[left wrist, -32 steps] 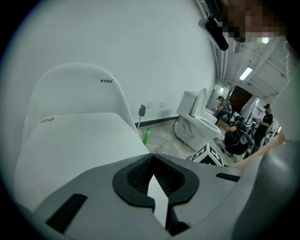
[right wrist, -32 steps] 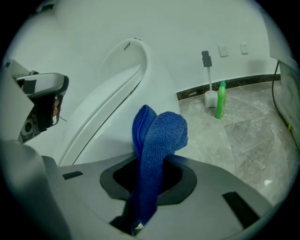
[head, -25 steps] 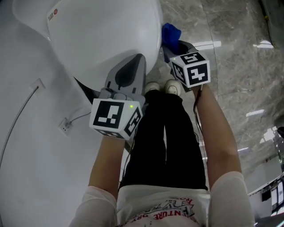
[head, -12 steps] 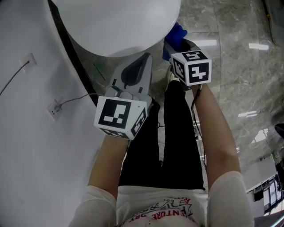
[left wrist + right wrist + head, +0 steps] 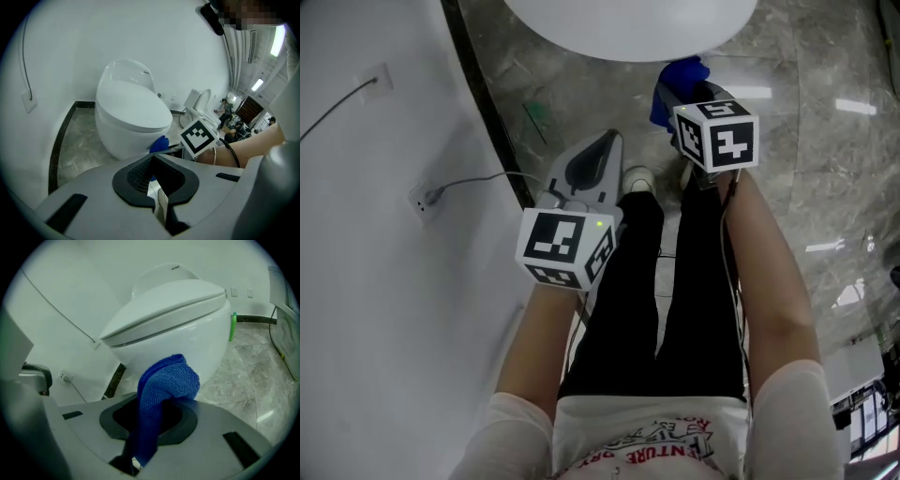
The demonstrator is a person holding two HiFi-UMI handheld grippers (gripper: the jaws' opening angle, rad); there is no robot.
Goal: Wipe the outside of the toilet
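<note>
Closest in, the left gripper (image 5: 605,145) hangs over the person's black trousers (image 5: 675,309) with its jaws closed up on nothing. The right gripper (image 5: 675,98) sits a bit further out, jaws pinched tight on a blue cloth (image 5: 164,380) that flops up out of them. The cloth is right up by the front of the white toilet (image 5: 173,310), lid down; can't tell if it's actually touching. Beyond that there's grey marble floor (image 5: 825,141), with a white wall (image 5: 366,309) on the left.
</note>
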